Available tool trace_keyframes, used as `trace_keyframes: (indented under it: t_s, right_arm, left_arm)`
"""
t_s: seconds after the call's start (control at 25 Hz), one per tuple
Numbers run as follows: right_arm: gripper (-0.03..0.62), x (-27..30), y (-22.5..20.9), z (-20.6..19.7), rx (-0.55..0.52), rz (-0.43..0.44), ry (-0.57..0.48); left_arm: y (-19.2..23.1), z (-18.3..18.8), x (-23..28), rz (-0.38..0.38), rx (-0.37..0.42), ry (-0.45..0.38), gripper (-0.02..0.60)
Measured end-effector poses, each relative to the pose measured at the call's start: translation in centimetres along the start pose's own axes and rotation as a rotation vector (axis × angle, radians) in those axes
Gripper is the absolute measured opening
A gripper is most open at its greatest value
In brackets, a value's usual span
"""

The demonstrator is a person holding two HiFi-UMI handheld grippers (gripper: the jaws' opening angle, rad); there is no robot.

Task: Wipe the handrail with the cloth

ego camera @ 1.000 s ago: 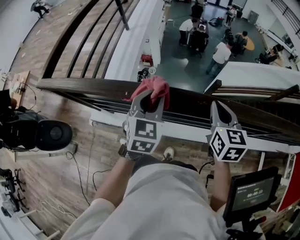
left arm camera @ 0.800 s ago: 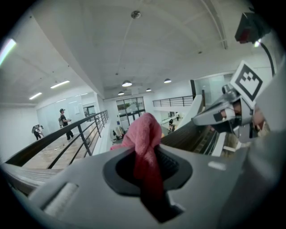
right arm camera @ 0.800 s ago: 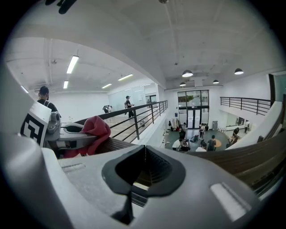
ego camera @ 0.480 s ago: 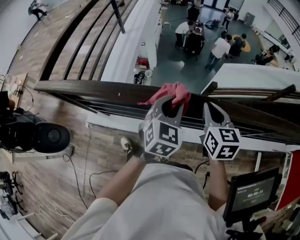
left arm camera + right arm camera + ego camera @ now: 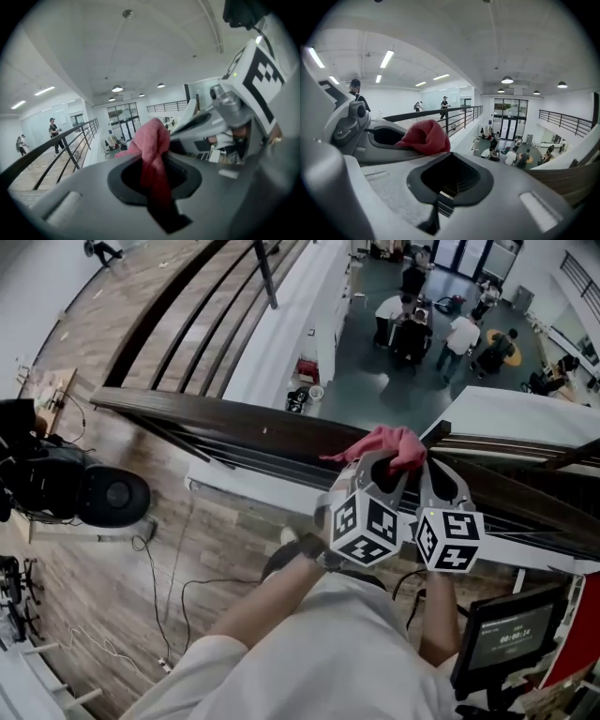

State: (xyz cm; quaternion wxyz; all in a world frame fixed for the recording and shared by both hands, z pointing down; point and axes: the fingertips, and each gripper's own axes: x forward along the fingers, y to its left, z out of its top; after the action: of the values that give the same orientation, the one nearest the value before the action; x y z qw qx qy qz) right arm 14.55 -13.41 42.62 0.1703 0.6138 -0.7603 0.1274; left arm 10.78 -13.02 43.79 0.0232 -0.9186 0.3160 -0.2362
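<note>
A dark wooden handrail (image 5: 234, 423) runs from left to right across the head view, above a drop to a lower floor. My left gripper (image 5: 387, 462) is shut on a pink cloth (image 5: 387, 444) that rests on the rail's top. In the left gripper view the cloth (image 5: 152, 150) stands bunched between the closed jaws. My right gripper (image 5: 437, 474) sits just right of the left one, almost touching it, shut with nothing in it. The right gripper view shows the cloth (image 5: 424, 137) and the left gripper (image 5: 379, 136) at its left.
Below the rail lies a floor with several people (image 5: 459, 334) round tables. A black camera on a stand (image 5: 84, 488) stands at the left on the wooden floor, with cables. A small screen (image 5: 511, 634) is at the lower right. A second railing (image 5: 187, 324) runs away at the upper left.
My left gripper has slid the pink cloth to the right along the handrail, closing up to the right gripper. The right gripper has hardly moved.
</note>
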Motion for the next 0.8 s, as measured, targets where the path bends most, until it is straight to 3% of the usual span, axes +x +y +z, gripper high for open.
trace_keyframes:
  t_s: [0.32, 0.56, 0.8]
  right_arm:
    - [0.002, 0.1, -0.6, -0.4, -0.083, -0.059, 0.054]
    - [0.002, 0.3, -1.6, 0.1, -0.012, -0.126, 0.016]
    - [0.002, -0.1, -1.5, -0.5, 0.012, -0.148, 0.021]
  left_arm:
    - [-0.3, 0.0, 0.3, -0.053, -0.003, 0.000, 0.075]
    - [1.8, -0.5, -0.5, -0.046, 0.035, 0.008, 0.075]
    - [5.2, -2.8, -3.0, -0.067, -0.019, 0.033, 0.075]
